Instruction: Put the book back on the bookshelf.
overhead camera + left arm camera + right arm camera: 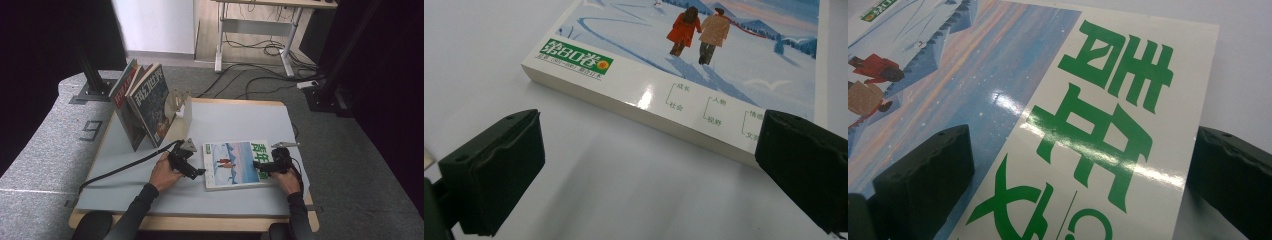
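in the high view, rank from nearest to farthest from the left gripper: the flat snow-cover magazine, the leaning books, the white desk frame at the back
1. Flat snow-cover magazine, just right of the left gripper.
2. Leaning books, up-left on the table.
3. White desk frame, far back on the floor.

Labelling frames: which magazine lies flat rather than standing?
The snow-scene magazine between both tools lies flat, cover up. The other magazines stand leaning at the table's back left.

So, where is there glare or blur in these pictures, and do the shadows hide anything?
High view: even light on the table, dark corners. Left gripper view: a small white glare spot on the magazine near its edge; the left gripper jaws look soft, with a faint shadow beneath them. Right gripper view: bright glare streaks cross the green characters; the right gripper jaws are slightly blurred.
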Tool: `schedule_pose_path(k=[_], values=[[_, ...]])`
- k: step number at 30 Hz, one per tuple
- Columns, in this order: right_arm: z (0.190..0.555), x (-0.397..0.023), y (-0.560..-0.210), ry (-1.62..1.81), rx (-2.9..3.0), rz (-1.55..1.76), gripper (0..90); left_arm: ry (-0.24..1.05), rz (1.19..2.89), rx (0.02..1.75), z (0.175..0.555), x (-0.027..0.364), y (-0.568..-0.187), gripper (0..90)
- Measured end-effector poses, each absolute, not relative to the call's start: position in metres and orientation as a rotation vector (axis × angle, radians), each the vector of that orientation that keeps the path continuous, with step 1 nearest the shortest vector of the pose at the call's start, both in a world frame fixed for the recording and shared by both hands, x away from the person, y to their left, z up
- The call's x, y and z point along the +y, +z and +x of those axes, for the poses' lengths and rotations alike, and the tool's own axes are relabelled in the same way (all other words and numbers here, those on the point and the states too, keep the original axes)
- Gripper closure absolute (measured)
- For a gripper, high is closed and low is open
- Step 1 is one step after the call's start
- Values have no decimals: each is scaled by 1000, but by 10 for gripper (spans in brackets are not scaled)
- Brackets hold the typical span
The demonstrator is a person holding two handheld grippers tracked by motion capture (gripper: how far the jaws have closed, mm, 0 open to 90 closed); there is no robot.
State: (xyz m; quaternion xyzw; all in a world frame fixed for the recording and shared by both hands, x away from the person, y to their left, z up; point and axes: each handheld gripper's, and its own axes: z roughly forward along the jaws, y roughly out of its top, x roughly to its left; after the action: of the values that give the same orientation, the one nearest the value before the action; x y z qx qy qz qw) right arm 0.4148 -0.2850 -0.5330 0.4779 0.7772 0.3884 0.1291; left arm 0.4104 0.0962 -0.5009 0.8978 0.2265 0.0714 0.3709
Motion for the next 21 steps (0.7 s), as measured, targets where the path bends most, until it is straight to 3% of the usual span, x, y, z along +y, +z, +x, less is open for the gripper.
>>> schedule_pose_path(k=[21], values=[[408,-259,-532,1130,2316,1347,0,203,2330,579,422,89,-499,0]])
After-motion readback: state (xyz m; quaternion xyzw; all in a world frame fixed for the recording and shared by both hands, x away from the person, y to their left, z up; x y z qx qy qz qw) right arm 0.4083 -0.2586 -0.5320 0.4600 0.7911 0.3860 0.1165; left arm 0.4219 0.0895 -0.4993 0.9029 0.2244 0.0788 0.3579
